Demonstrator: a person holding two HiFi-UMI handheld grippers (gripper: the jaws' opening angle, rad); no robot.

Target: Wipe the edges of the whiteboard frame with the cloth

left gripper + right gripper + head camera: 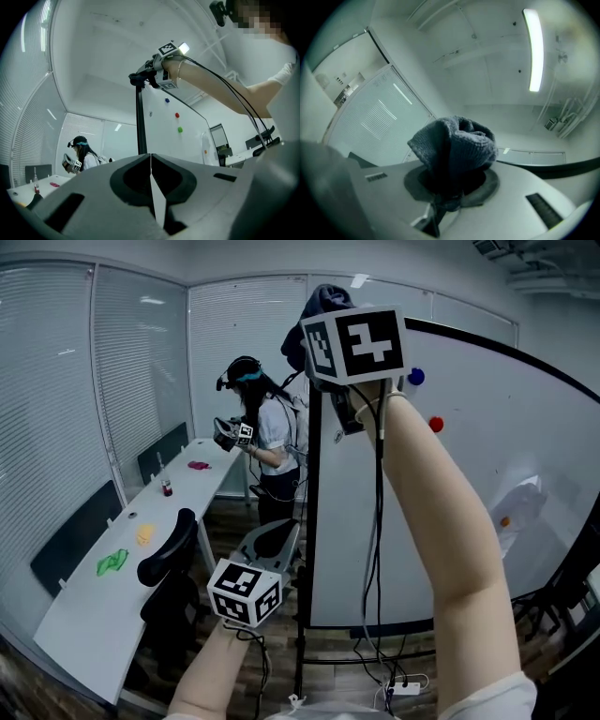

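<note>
In the head view, the right gripper (328, 326) held the cloth (325, 298) at upper centre, at the top corner of the whiteboard frame (314, 502). Firm pressure along that edge would suit.

In the left gripper view, the left gripper (151, 180) was closed and empty.

Only the right gripper view showed the jaws clamping the bunched cloth.

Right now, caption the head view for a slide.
Raised right gripper holds a cloth by the top of the whiteboard frame; left gripper shut below.
</note>
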